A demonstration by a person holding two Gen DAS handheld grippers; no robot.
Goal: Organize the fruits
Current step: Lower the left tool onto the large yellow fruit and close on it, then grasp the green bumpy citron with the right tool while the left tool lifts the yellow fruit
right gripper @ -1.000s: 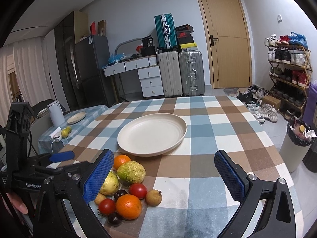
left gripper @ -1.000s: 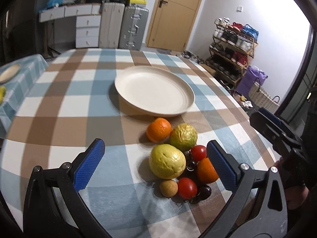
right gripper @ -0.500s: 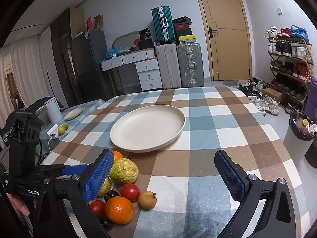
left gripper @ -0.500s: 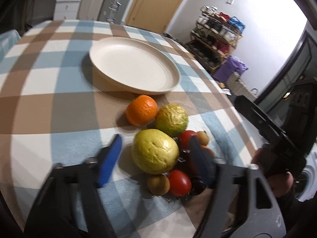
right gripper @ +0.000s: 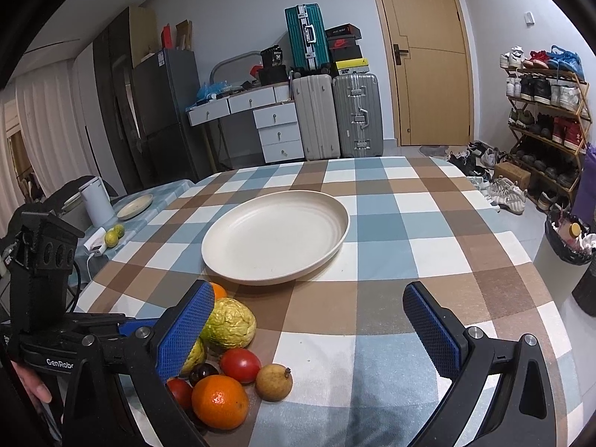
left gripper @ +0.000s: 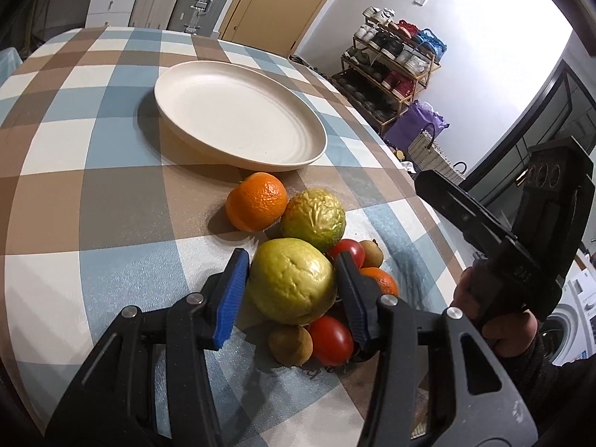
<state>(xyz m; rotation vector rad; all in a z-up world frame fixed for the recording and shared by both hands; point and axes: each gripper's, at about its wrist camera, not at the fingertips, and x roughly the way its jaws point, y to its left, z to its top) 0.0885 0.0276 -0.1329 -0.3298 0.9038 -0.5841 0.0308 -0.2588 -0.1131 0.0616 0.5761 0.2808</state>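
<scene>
1. Plenty of bare checkered tablecloth (right gripper: 391, 223) at 12 to 3 o'clock of the fruit pile; curved table edge dropping off at 3 o'clock toward shoe rack (right gripper: 547, 126) and bin (right gripper: 566, 246).
2. Clustered tight at the near side: large yellow-green fruit (left gripper: 292, 286), second bumpy green fruit (left gripper: 313, 219) at its 1 o'clock, orange (left gripper: 257, 201) at 11 o'clock just short of the plate rim, tomato (left gripper: 330, 339) and small brown fruit (left gripper: 290, 343) at 5 to 6 o'clock, another orange (right gripper: 219, 402) nearest the right-wrist camera.
3. Left gripper (left gripper: 292, 290) straddling the large yellow-green fruit, blue pads hard beside its flanks; firm contact on the right pad, contact on the left not certain.
4. Right gripper (right gripper: 309, 327) spread wide, holding nothing, hovering over open cloth at 3 o'clock of the pile.
5. Cream plate (right gripper: 337, 240) at 12 o'clock of the pile, nothing in it.
</scene>
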